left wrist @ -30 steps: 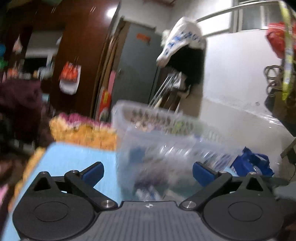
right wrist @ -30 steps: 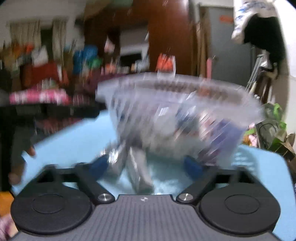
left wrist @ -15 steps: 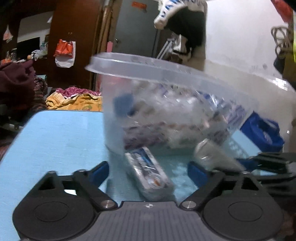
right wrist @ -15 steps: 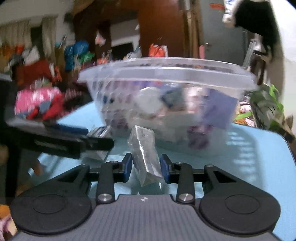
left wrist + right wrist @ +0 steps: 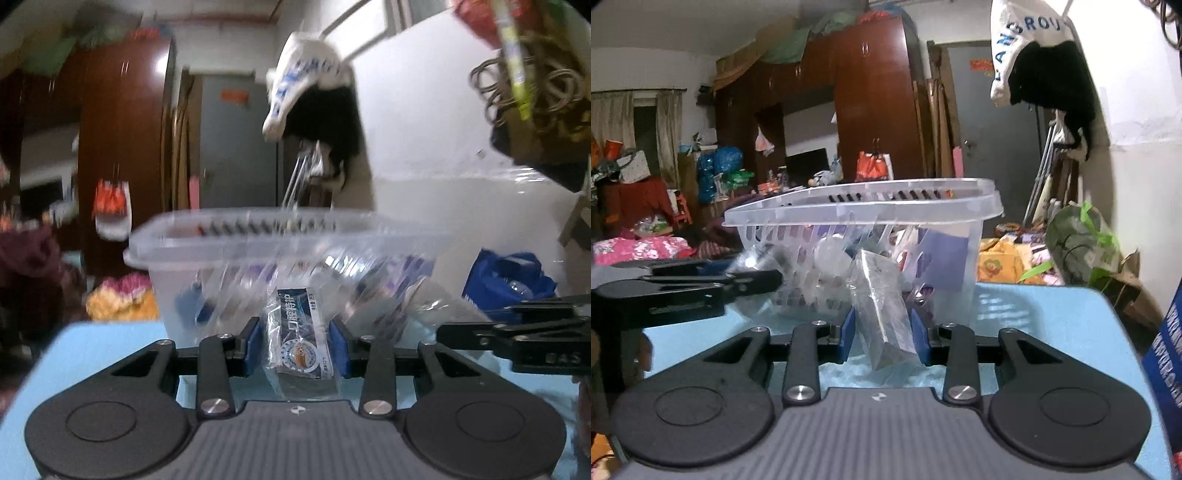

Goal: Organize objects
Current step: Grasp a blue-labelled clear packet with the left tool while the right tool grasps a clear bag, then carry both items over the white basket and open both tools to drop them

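Gripping wrapped packets, left claw [image 5: 297,345], right claw [image 5: 882,334]

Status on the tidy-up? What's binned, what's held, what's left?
Done: the clear basket on the blue table already holds several packets. In hand: the left hand-held gripper, whose jaws have just been closing, clamps a blue-printed packet; the right hand-held gripper is shut on a clear-wrapped packet. Left: both packets are outside the basket and not yet dropped in.
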